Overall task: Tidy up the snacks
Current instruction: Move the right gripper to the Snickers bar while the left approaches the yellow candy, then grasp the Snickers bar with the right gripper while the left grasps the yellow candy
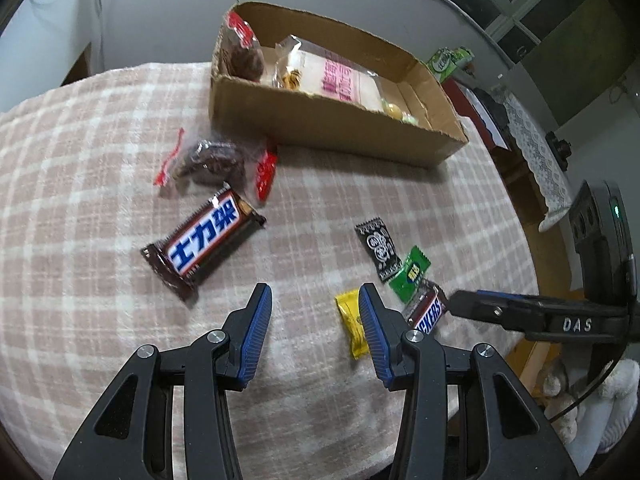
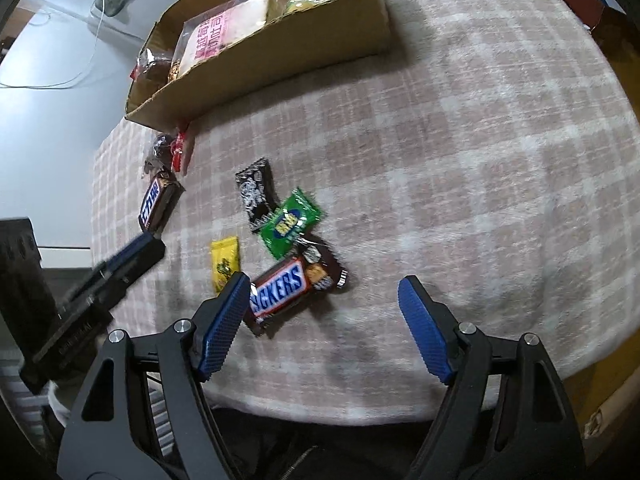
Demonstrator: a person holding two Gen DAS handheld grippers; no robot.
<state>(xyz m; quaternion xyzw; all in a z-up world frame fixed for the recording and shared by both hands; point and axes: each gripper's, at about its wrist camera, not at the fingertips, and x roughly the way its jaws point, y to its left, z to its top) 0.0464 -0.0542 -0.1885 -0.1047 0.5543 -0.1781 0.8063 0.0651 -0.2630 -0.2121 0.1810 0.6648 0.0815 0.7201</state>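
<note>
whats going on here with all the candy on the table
A person with a gripper in each hand is sorting snacks into a cardboard box on a checked cloth. The box already holds a few packets. Both the left gripper and the right gripper have their jaws open and hold nothing. Still loose on the cloth are two Snickers bars, a yellow candy, a green packet, a black packet and a dark snack bag near the box.

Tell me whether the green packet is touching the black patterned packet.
Touching. The right wrist view shows the green packet overlapping the lower end of the black patterned packet, with no blanket showing between them.
</note>
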